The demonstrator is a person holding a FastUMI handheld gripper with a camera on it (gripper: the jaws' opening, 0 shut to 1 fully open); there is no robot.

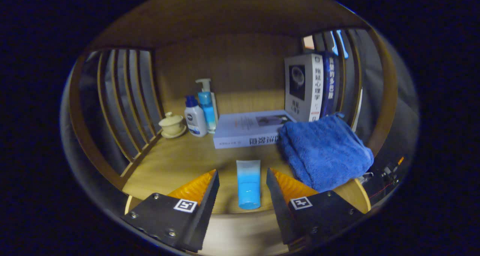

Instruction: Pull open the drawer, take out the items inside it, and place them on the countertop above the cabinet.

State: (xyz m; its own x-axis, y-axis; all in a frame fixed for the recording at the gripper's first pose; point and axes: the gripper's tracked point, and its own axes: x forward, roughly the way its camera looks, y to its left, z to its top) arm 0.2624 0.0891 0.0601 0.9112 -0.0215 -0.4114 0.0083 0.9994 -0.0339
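Wooden tabletop (176,162) with slatted sides; blue tube (249,184) lying between the claw (242,177) fingers, untouched; claw spread; blue towel (324,152) right, flat book (249,130) beyond.

The upright grey book (303,87), at 1 o'clock from the claw (242,171), reads 拖延心理学 down its spine. The flat book (249,130) at 12 o'clock bears upside-down characters too blurred to read. Each finger of the open claw carries 1 square black-and-white marker (185,205), flanking a tube (248,186).
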